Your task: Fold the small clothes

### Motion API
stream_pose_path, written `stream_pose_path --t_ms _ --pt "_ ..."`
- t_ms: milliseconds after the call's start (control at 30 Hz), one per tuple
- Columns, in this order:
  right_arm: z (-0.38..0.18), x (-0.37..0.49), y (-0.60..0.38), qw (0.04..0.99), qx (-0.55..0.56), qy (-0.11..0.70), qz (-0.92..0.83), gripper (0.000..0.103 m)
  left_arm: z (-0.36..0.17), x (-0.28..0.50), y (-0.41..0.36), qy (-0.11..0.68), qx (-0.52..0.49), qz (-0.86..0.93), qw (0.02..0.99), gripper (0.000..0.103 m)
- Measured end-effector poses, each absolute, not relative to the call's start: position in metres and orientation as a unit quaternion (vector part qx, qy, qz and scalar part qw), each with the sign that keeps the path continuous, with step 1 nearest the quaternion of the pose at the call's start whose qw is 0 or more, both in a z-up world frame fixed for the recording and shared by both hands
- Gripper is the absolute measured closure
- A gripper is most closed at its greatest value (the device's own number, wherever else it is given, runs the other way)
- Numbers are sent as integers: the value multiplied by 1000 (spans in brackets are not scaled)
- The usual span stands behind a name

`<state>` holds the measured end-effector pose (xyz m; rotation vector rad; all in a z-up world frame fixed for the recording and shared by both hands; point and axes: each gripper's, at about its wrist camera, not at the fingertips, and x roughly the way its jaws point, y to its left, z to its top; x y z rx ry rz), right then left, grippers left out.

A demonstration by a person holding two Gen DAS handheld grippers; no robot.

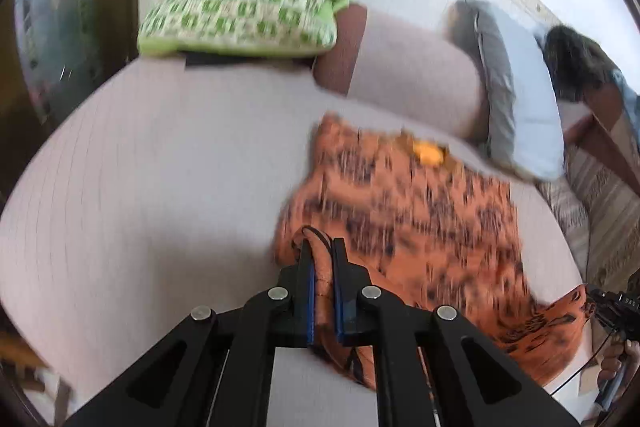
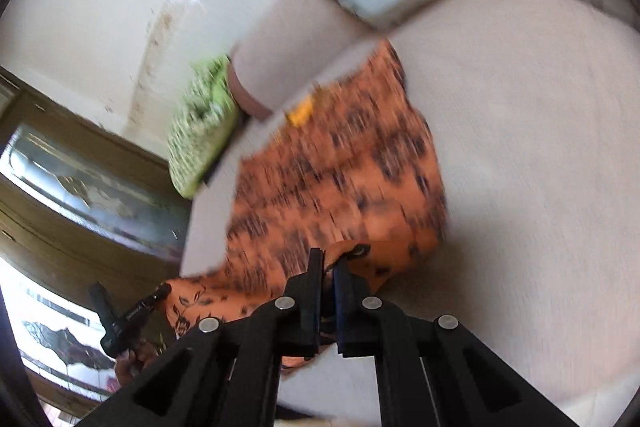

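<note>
Closely noted: left claw (image 1: 323,247) clenched on a bunched edge of the orange garment (image 1: 412,211), fabric pinched between its two black fingers. Right claw (image 2: 329,261) likewise clamped on another edge of the same garment (image 2: 340,167), a fold of cloth caught between the fingers. Garment is orange with dark blotches and a yellow patch (image 1: 429,154) near its far end; it lies spread on the pale couch seat (image 1: 160,167), near edges lifted at both grips. Beyond it, a green-and-white patterned cushion (image 1: 240,13) sits at the far left of the seat, and a pale blue pillow (image 1: 528,107) leans at the far right. Both views motion-blurred.
</note>
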<state>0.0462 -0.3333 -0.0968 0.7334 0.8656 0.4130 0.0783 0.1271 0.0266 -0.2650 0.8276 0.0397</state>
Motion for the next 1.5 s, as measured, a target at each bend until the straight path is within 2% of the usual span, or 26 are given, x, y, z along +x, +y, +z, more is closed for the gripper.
stream_pose_path --t_ms 200,333,367,400,433,500,600,733,833,900,1000,1100,1167,1233,1300,1367,1433,1500 --pt "-71 170 -352 832 364 379 178 98 39 205 127 401 -109 30 909 96" --pt "-91 268 -360 814 388 404 151 95 -7 300 128 447 -125 57 884 92" --pt "-101 292 -358 816 379 413 141 95 -29 329 127 451 -116 72 882 79" --pt "-113 313 -356 824 364 417 125 86 -44 344 125 461 -100 80 878 65" --pt "-124 327 -356 825 357 424 114 62 -59 357 125 479 -85 98 868 55" --pt "-145 345 -358 822 349 445 66 12 -79 362 129 489 -82 112 861 54" --pt "-145 332 -361 844 334 414 65 12 -76 340 136 455 -73 120 879 39" --pt "-123 294 -353 873 282 391 75 12 -52 296 150 411 -65 132 900 37" --pt "-107 272 -314 873 233 401 151 12 -41 253 156 391 -79 136 907 29" --pt "-100 268 -273 856 200 421 222 12 -48 232 154 397 -86 122 905 29" --pt "-104 277 -202 802 211 456 324 12 -63 213 140 414 -69 104 902 29" --pt "-121 303 -140 770 226 489 341 12 -78 202 133 418 -70 102 900 29" --pt "-144 329 -99 732 223 540 350 14 -82 192 137 408 -86 102 903 29" --pt "-159 352 -62 719 165 582 343 15 -82 185 144 389 -97 104 910 29" --pt "-147 392 -51 755 129 555 326 16 -82 183 148 380 -108 105 913 29" --pt "-135 430 -83 805 205 508 226 16 -85 184 153 385 -121 97 910 29" --pt "-130 437 -99 803 244 498 215 15 -86 189 156 395 -129 85 905 29" --pt "-115 413 -100 829 193 473 228 15 -85 193 157 400 -129 83 904 29"
